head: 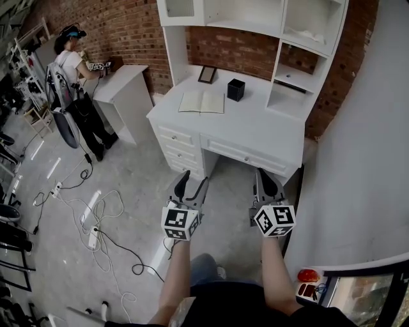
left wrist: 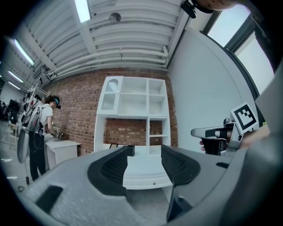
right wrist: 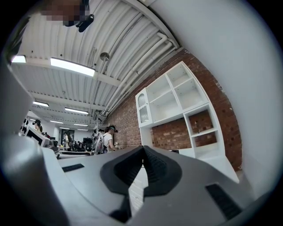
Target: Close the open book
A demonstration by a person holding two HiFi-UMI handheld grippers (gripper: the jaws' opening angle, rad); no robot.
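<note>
White worktop (head: 255,131): the top of a desk with drawers, standing against a brick wall (head: 128,25) at the far side, with a white shelf unit (head: 252,16) above it.
Open book (head: 202,102): lies flat, pages up, on the far left part of the worktop, well apart from both tools.
Black container (head: 236,89): square, upright, just right of the book.
Picture frame (head: 206,74): small, leaning at the back of the worktop, behind the book.
Left hand-held gripper (head: 193,182) (left wrist: 144,165): released, its jaws spread wide with nothing between them; it touches nothing and hangs over the floor on the near side of the desk, pointing toward it.
Right hand-held gripper (head: 263,182) (right wrist: 142,152): clenched, the jaw tips meeting on nothing; it hangs beside the left one, also short of the desk.
Person (head: 73,76): stands far left at a smaller white table (head: 121,80).
Grey floor (head: 128,185): carries loose cables (head: 96,220) on the left.
</note>
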